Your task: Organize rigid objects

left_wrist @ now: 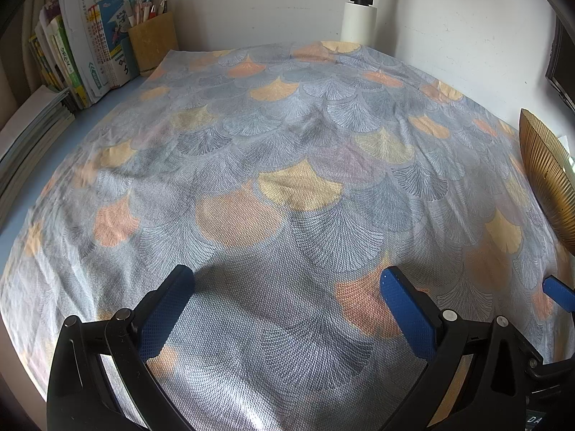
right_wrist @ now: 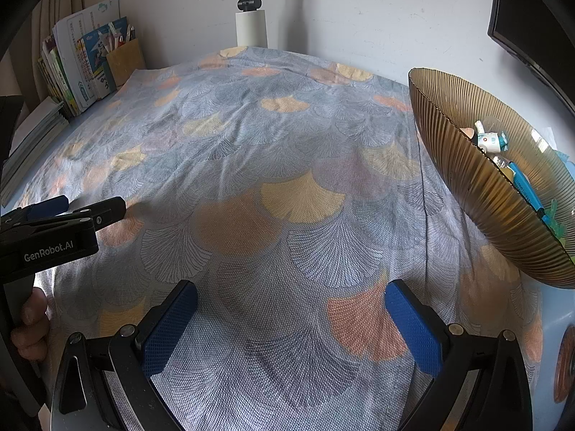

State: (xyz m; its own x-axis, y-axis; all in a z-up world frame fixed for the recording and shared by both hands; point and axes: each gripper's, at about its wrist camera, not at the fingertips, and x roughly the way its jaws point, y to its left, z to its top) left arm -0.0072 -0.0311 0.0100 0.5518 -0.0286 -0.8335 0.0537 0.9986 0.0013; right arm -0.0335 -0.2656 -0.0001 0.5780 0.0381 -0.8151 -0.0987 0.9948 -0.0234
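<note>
Hovering over the leaf-print cloth [left_wrist: 287,165], both grippers empty.
Left gripper [left_wrist: 287,309]: jaws spread wide, nothing between them, only cloth ahead. Right gripper [right_wrist: 291,323]: jaws likewise apart and bare. Ribbed amber bowl [right_wrist: 478,194] sits ahead and right of the right jaws, holding a small white figurine [right_wrist: 488,142] and a blue pen [right_wrist: 526,186]. Books [left_wrist: 86,46] and pen cup [left_wrist: 152,41] stand far ahead-left of the left jaws.
</note>
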